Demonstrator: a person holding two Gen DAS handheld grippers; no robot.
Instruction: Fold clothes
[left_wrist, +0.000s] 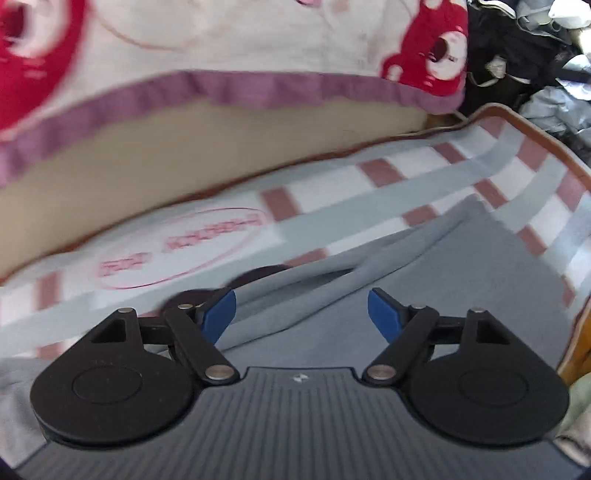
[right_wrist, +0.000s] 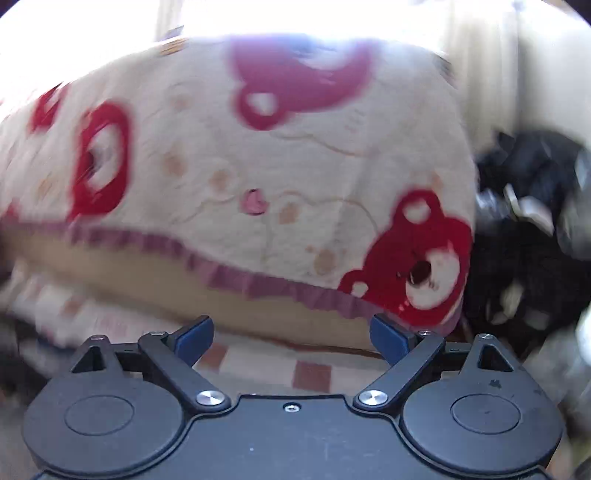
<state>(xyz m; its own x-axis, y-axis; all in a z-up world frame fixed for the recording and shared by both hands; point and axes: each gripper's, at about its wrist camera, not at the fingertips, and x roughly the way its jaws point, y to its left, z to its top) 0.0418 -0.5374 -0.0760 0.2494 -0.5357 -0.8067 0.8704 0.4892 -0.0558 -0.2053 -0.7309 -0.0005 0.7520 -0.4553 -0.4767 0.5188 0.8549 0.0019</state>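
A grey-blue garment lies on a striped blanket, with a long folded ridge running up to the right. My left gripper hovers just above its near part, blue fingertips wide apart and nothing between them. A dark round patch shows beyond the left fingertip. My right gripper is open too, held above the checked blanket and facing a cream quilt with red bears. The garment does not show in the right wrist view, which is blurred.
The bear quilt with a purple frill sits over a tan mattress side behind the blanket. A heap of dark clothes and bags lies at the far right, also blurred as dark clothes. The blanket's brown edge curves at right.
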